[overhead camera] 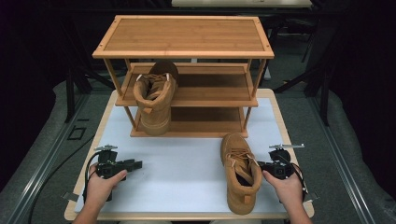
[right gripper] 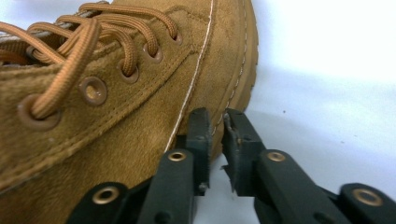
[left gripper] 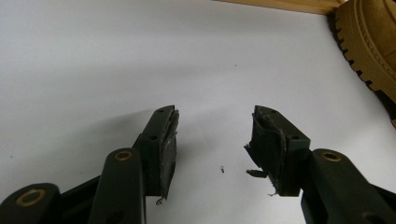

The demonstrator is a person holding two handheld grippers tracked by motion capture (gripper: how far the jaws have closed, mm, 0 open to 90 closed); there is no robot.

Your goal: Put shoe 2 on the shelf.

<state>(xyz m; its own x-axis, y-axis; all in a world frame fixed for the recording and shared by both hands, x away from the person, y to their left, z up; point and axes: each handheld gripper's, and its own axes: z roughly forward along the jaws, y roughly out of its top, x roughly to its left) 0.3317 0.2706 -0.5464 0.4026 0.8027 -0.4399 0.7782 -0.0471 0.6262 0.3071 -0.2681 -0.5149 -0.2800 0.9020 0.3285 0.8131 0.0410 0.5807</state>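
One tan suede boot [overhead camera: 240, 172] lies on the white table top [overhead camera: 187, 158], toe pointing away from me. A matching boot [overhead camera: 156, 100] leans against the front of the wooden shoe rack [overhead camera: 182, 37], across its lower shelves. My right gripper [overhead camera: 259, 164] sits just right of the table boot. In the right gripper view its jaws [right gripper: 215, 126] stand slightly apart beside the boot's side [right gripper: 93, 116], with nothing between them. My left gripper [overhead camera: 137, 164] rests at the table's left. Its jaws [left gripper: 215, 135] are open over bare white surface, with a lugged boot sole [left gripper: 369, 42] at the upper right.
The three-tier rack stands at the back of the table, its top shelf bare. Dark floor and stand legs surround the table. The table's wooden rim [overhead camera: 187, 216] runs along the front edge near my forearms.
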